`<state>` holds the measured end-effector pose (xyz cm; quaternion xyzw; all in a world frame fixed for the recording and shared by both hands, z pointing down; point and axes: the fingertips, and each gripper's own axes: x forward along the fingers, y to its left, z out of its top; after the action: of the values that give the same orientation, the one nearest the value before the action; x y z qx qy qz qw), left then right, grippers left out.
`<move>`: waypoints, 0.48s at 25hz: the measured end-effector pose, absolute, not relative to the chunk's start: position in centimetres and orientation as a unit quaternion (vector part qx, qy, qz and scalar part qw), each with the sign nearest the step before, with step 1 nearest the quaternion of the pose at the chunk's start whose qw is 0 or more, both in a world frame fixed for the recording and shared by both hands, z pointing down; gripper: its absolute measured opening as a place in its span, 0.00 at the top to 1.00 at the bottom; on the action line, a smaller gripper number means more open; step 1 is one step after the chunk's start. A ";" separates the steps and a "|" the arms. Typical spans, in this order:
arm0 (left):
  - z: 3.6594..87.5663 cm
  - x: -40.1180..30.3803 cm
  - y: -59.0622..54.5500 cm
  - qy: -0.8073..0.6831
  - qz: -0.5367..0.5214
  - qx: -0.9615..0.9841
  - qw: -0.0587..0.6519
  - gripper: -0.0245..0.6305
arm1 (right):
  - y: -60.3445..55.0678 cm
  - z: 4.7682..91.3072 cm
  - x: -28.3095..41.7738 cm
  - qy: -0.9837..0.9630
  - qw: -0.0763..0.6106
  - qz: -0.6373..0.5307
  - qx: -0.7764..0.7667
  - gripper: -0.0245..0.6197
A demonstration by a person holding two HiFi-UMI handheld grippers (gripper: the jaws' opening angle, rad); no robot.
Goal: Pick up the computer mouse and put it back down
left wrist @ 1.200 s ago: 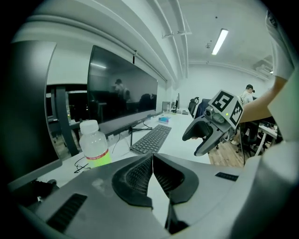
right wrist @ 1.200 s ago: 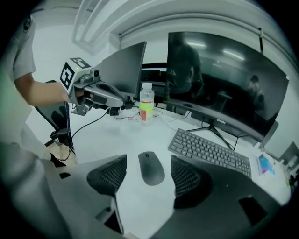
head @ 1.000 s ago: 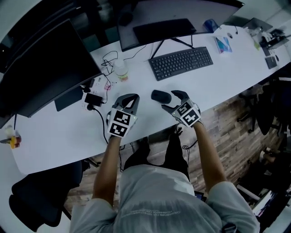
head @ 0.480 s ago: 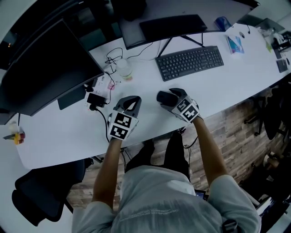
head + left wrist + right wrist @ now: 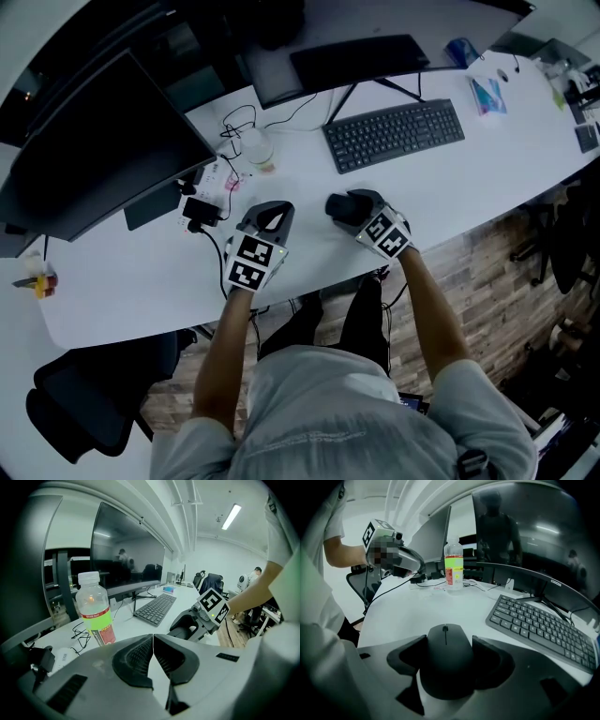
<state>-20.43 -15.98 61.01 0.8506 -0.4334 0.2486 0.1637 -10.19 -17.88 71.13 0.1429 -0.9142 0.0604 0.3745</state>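
Right gripper (image 5: 450, 643) is clamping the computer mouse (image 5: 444, 667), with both jaws pressing in on its sides. The mouse is sitting low over the white worktop (image 5: 469, 159), near the keyboard (image 5: 394, 134). Honestly can't tell if it's touching the surface or not. Left gripper (image 5: 152, 653) is hanging out beside it, jaws pressed together and holding nothing, pointing toward a bottle (image 5: 96, 616).
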 end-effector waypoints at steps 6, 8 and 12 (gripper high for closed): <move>58.9 -19.9 -17.1 -0.436 0.238 0.856 0.144 0.94 | -19.5 68.8 -8.6 -0.916 0.349 0.088 0.180 0.49; 57.6 -19.2 -17.7 -0.432 0.232 0.862 0.130 0.94 | -20.6 66.7 -7.5 -0.916 0.333 0.081 0.211 0.49; 53.7 -17.0 -19.3 -0.418 0.215 0.877 0.096 0.94 | -22.4 60.5 -3.8 -0.909 0.296 0.057 0.288 0.49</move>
<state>-16.96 -19.31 53.69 0.8773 -0.4184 0.2148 0.0959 -3.77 -22.41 60.54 0.2881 -0.9091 0.0570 0.2955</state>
